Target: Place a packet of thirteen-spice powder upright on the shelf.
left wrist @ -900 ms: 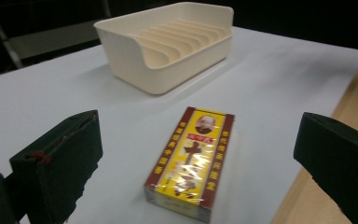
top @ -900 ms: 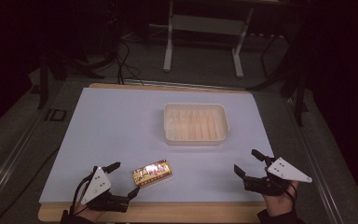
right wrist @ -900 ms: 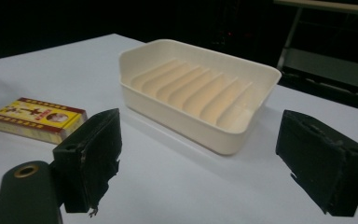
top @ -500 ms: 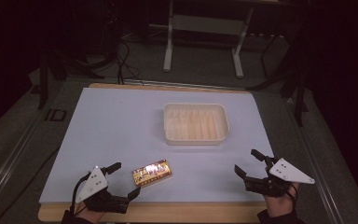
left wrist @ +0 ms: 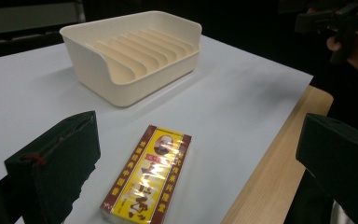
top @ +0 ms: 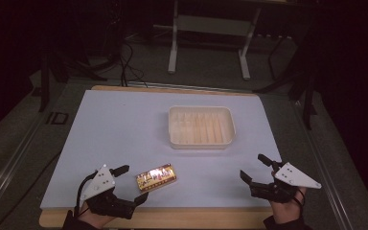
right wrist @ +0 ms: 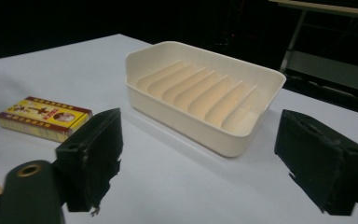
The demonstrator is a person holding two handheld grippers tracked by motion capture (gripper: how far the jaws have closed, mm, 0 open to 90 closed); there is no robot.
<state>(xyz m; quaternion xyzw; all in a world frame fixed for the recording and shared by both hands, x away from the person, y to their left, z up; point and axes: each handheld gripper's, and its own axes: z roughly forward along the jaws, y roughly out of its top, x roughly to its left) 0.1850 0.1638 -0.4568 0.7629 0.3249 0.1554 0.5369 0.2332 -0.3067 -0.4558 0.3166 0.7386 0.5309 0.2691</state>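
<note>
Stillness since a second ago: yellow box (top: pixel 156 176) lies flat at lower centre, between the spread jaws of the left gripper (top: pixel 128 184). Right gripper (top: pixel 254 167) gapes empty, lower right. Grasp pending.

a flat yellow-and-red cardboard box (top: pixel 156 177) lies on the white sheet (top: pixel 115 129) near the table's front edge, between the open jaws of the left gripper (top: pixel 130 182). behind it and to the right sits a cream ribbed plastic tray (top: pixel 201 126). the right gripper (top: pixel 252 166) rests at the front right, well apart from both.
</note>
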